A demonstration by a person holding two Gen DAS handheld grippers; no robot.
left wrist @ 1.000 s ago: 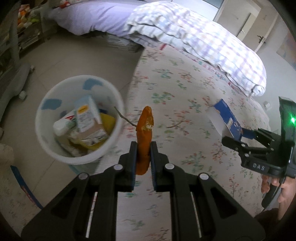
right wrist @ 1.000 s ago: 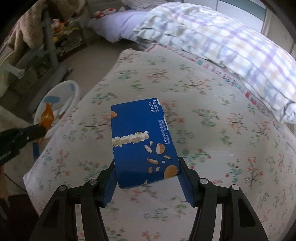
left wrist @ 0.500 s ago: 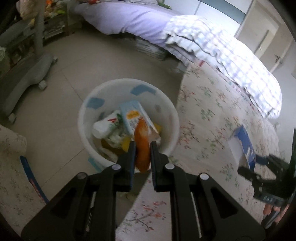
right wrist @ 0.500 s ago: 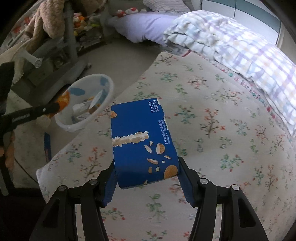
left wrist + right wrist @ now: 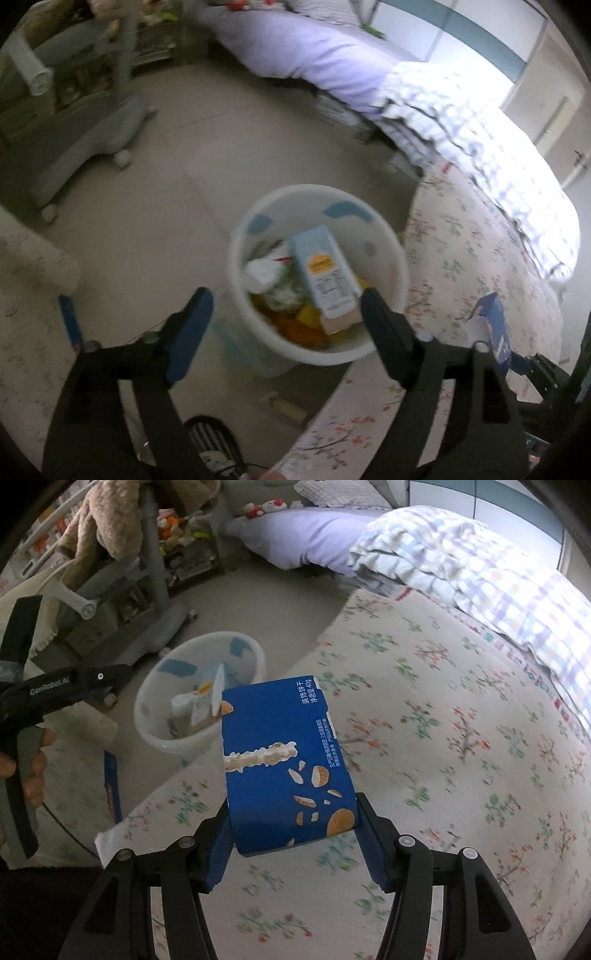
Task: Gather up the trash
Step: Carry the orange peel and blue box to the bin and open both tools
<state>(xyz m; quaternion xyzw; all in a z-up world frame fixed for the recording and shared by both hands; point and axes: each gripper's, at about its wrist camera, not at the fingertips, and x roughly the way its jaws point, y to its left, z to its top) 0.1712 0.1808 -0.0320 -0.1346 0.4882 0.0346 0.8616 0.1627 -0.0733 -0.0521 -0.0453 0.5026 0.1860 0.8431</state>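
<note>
A floral bedspread [image 5: 461,738] fills the right wrist view from three to six o'clock. A plaid duvet [image 5: 480,568] lies at one o'clock, a lavender pillow [image 5: 306,539] at twelve, and a grey wheeled stand [image 5: 92,125] at ten in the left view.

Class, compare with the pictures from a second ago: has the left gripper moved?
Yes. The left gripper has swung off the floral bedspread to hang over the white trash bin, and its jaws now stand wide open.

Daylit, window glare, motion blur, fisheye vignette.
</note>
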